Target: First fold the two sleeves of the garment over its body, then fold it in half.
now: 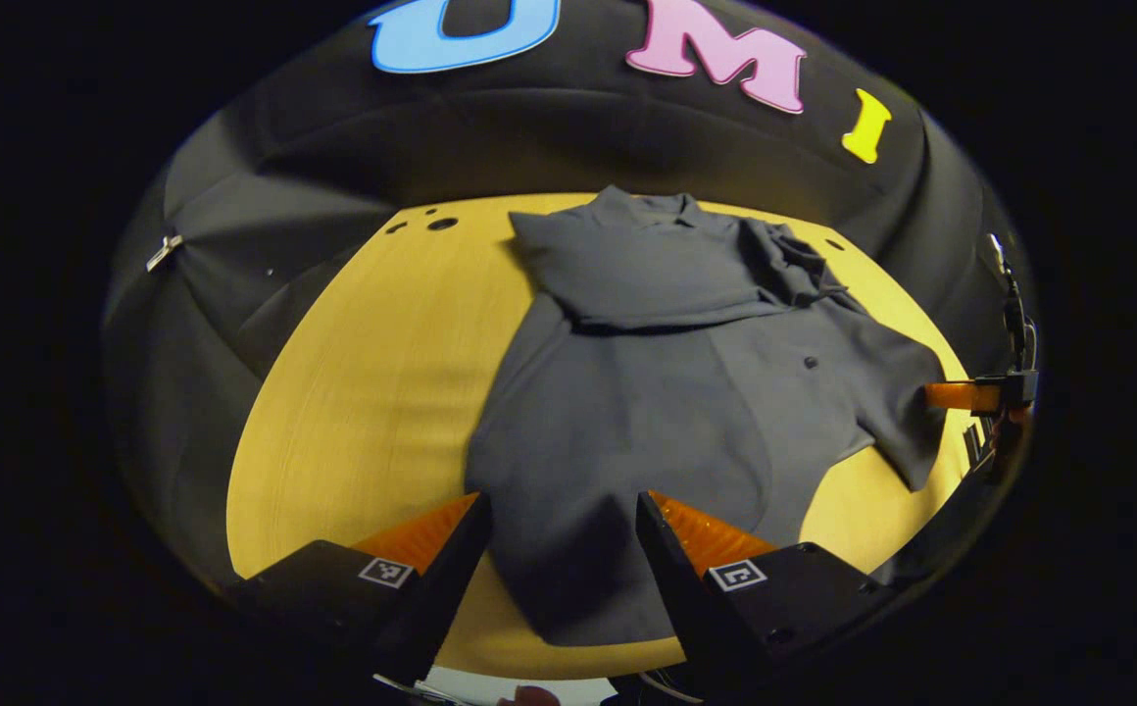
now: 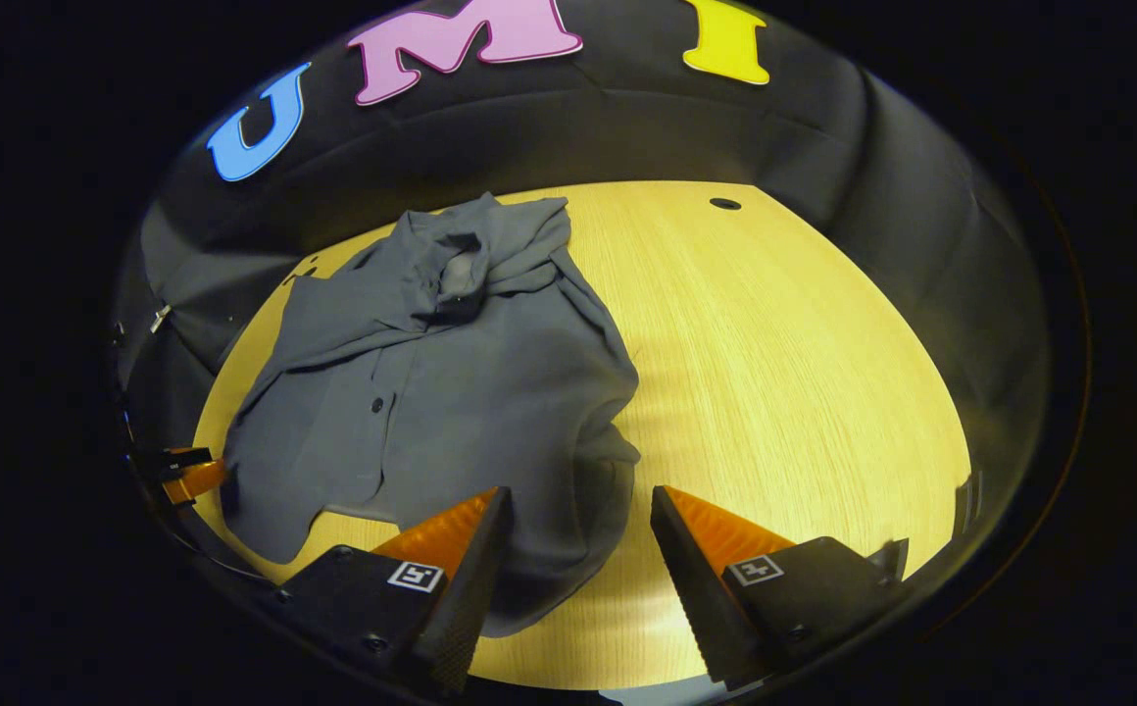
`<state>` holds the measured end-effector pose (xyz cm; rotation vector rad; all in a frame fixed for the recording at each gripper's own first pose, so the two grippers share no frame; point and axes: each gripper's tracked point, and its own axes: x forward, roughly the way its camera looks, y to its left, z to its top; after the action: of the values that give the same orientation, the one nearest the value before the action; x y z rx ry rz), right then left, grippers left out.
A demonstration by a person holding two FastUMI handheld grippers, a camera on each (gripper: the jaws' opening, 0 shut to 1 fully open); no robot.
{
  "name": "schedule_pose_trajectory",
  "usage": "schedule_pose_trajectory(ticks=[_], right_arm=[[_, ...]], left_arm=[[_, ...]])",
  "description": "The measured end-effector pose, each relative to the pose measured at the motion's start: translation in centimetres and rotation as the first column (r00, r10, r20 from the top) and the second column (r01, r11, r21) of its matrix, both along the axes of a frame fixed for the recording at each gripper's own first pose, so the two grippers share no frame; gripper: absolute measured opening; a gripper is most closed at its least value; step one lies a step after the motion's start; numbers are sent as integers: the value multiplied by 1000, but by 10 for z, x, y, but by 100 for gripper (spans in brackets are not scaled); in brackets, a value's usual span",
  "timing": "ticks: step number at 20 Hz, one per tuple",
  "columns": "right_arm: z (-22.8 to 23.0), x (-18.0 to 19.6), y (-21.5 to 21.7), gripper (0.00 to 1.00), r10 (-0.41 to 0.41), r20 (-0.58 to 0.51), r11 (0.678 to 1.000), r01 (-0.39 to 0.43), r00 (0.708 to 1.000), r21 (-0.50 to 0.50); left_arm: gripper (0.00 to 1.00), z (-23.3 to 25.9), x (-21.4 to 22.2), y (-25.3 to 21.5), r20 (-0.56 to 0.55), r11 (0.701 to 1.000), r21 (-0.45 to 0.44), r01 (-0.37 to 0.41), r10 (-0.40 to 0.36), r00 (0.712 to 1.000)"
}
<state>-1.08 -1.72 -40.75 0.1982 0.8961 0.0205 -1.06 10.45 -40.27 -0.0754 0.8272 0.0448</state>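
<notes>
Left gripper view
- Left gripper [image 1: 561,510]: fingers spread wide apart, nothing pinched between them, hanging just above the cloth.
- Garment [image 1: 667,392]: dark grey button-up shirt lying on the yellow wooden desk [image 1: 363,392]. Its hem end sits right between and ahead of the fingers, the collar end is way out front.
- Folded sleeve [image 1: 627,275]: one sleeve lies folded across the chest, far ahead of the fingers.
- Other sleeve [image 1: 897,412]: spread flat, off to the right of the fingers, not folded over yet.
- Right gripper [image 1: 961,395]: pokes in at the far right edge, touching or nearly touching that sleeve's edge; can't tell its grip from here.

Right gripper view
- Right gripper [image 2: 578,510]: fingers wide apart too, gripping nothing.
- Garment [image 2: 431,392]: ahead and left of the fingers, with a rumpled edge reaching down between them, closer to the left finger. Collar area looks bunched up at the far end.
- Desk [image 2: 774,373]: bare wood ahead and right of the fingers.
- Left gripper [image 2: 198,479]: shows far left, at the shirt's edge.
</notes>
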Motion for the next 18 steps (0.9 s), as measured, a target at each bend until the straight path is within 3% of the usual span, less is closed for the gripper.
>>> schedule_pose_trajectory(ticks=[9,11,14,15,16,18], right_arm=[[-27,9,10,89,36,-75,999,-38,997,-20],[-28,13,12,90,52,-60,998,-55,997,-42],[-30,12,14,92,109,-37,990,-112,993,-86],[-31,15,20,79,116,-10,990,-116,993,-74],[-29,13,29,79,156,-1,987,-156,988,-38],[-30,9,45,32,174,-20,984,-173,985,48]], left_arm=[[94,-28,10,0,-89,1000,4,-28,28,996],[100,-28,13,2,-76,999,6,-49,50,996],[93,-28,16,-2,-52,999,5,-46,46,998],[85,-26,19,-6,-53,1000,-6,-14,14,999],[67,-27,22,-15,-60,1000,-19,22,-24,998],[29,-26,28,-19,-62,999,-19,49,-50,997]])
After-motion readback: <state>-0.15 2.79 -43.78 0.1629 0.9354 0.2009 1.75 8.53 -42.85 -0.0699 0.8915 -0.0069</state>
